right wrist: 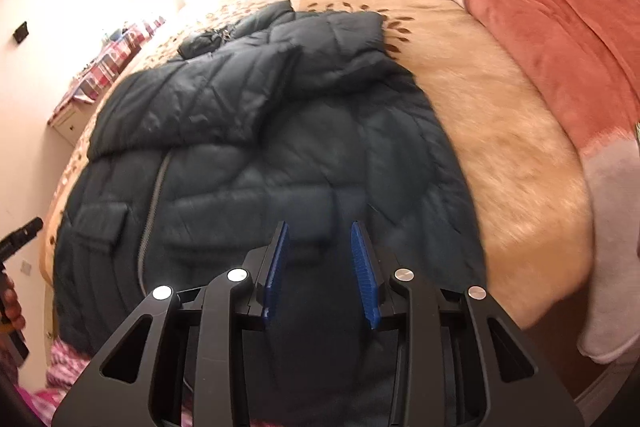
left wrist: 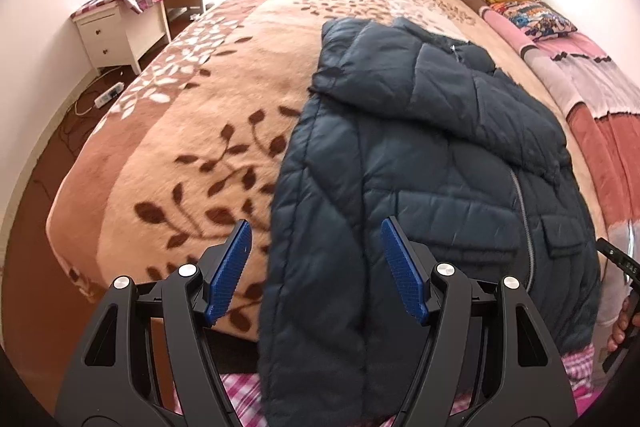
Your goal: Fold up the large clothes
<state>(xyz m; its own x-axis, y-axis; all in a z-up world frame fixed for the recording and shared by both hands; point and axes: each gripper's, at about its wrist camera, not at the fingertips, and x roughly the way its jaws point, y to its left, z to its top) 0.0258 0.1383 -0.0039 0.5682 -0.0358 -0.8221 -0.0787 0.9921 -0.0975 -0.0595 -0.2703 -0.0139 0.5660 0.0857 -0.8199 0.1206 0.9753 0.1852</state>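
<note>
A dark navy quilted jacket [left wrist: 420,155] lies front up on the bed, its sleeves folded across the chest [right wrist: 192,107] and its grey zipper [left wrist: 524,219] running down toward the hem. My left gripper [left wrist: 316,239] hovers open over the jacket's left hem edge, with nothing between its blue pads [left wrist: 240,259]. My right gripper [right wrist: 320,231] hangs above the lower right part of the jacket [right wrist: 260,167], jaws parted and not pressing on the fabric. Each gripper shows at the other view's edge, held by a hand.
The bed carries a beige blanket with brown leaves [left wrist: 192,131]. A pink and red blanket [right wrist: 560,47] and patterned pillows [left wrist: 532,15] lie along its right side. A white nightstand [left wrist: 112,35] and a power strip [left wrist: 106,97] are at the left wall. Pink checked cloth [left wrist: 240,395] shows below.
</note>
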